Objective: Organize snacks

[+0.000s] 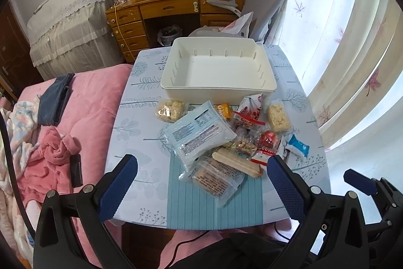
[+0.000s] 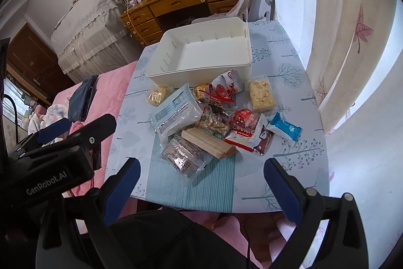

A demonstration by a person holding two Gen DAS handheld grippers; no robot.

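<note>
Both sets of jaws are spread wide and hold nothing: the left gripper (image 1: 201, 183) and the right gripper (image 2: 201, 183) hang over the near edge of the bench (image 1: 297, 82), above the person's dark-clothed lap.

Straight ahead at twelve o'clock from either gripper lies the snack pile, loose on the bench and partly on a teal striped mat (image 1: 214, 206). Nearest the left jaws is a clear biscuit packet (image 1: 214, 178), with a tan wafer bar (image 1: 236, 163) touching its far side. The bar's long axis runs from about ten o'clock to four o'clock in the left wrist view. A large pale-blue pouch (image 1: 199, 132) lies beyond, at eleven o'clock in the heap. At two o'clock from the pile sits a small blue-and-white packet (image 2: 284, 129), apart from the rest and closer to the right gripper.

Beyond the pile, at twelve o'clock, the white bin (image 1: 267, 90) stands empty, its near wall just beside the farthest snacks.

I judge nothing is sorted yet; the biscuit packet is the easiest first pick, for either gripper.
</note>
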